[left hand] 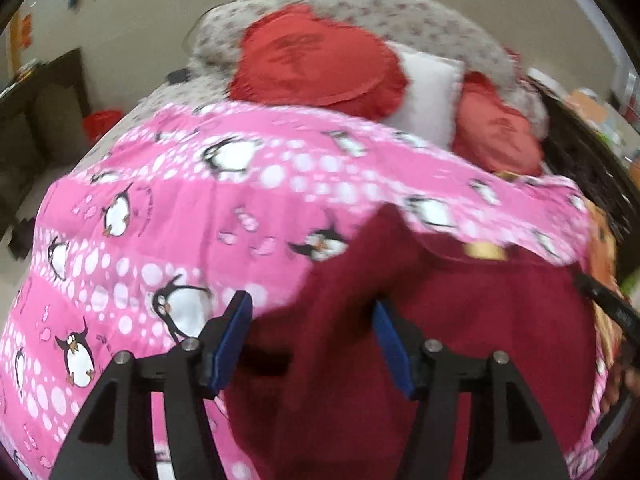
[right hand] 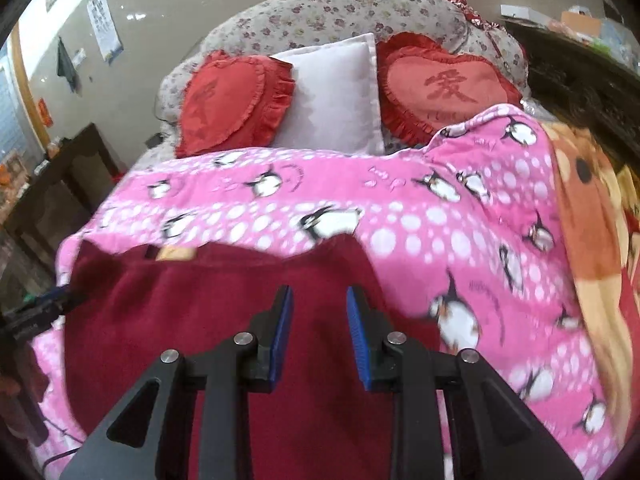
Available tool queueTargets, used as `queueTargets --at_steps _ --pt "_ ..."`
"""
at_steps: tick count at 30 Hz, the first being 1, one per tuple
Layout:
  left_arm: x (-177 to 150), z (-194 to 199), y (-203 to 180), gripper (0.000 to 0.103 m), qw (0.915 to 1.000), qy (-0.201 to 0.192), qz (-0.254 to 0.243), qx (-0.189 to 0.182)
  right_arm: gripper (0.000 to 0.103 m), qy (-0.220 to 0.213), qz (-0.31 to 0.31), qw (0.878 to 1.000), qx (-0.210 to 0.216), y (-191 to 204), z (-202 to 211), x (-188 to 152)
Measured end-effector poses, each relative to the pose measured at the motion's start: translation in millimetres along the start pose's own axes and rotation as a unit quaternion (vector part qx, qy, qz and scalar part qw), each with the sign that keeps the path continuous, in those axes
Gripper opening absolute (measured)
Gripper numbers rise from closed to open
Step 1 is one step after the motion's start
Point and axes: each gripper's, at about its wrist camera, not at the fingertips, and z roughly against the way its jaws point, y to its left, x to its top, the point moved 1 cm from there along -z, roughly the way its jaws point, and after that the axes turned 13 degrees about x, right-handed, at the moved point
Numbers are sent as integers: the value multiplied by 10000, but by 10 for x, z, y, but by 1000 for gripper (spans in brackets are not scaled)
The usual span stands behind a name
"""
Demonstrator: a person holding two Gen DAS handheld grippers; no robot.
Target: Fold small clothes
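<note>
Pink penguin blanket [right hand: 400,208] w/ maroon garment [right hand: 224,300] flat

Right tongs [right hand: 320,308] parted above maroon garment [right hand: 208,304]; pink penguin blanket [right hand: 460,216] underneath.

A home bedroom. Bed spread with a pink penguin blanket [right hand: 440,216], backed by a floral headboard [right hand: 344,16], with two red heart cushions [right hand: 228,100] flanking a white pillow [right hand: 336,100]. Dark wooden table [right hand: 68,176] alongside; papers [right hand: 105,26] stuck on the wall.
</note>
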Motion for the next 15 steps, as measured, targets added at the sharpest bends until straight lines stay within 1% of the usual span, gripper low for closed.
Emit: queueTargets --at_steps 2,3,4,5,6,8,10,11,12,14,15 --pt "7 -173 39 70 9997 187 119 -76 5 155 -142 9998 -26 -111 -179 14" --pt "2 -240 60 72 9996 196 174 -99 5 259 -242 9994 7 -169 -271 -6" --pt "-6 -260 79 79 9996 159 194 -99 5 292 -303 9991 43 -203 -327 -20" --pt "-11 -279 97 86 9997 90 202 -38 5 221 -299 9993 62 -220 -359 -39" --pt "-17 -293 119 86 9997 80 213 -30 5 167 -227 9996 25 -204 -364 -47" --pt "-57 -279 184 86 9993 125 309 -174 5 175 -84 9998 -102 -150 -349 -43" --pt "-127 -212 292 86 9984 232 421 -283 5 124 -2 9997 -205 -35 -241 -28" --pt "-168 -162 344 86 9982 240 441 -334 6 108 1 9998 -155 28 -195 -18" --pt "-245 -82 426 86 9979 193 466 -407 6 92 3 10000 24 146 -124 -7" --pt "-421 64 592 86 9975 116 494 -489 12 113 66 9994 316 371 -51 13" --pt "-500 115 674 86 9970 119 543 -542 18 144 143 9985 500 539 -38 20"
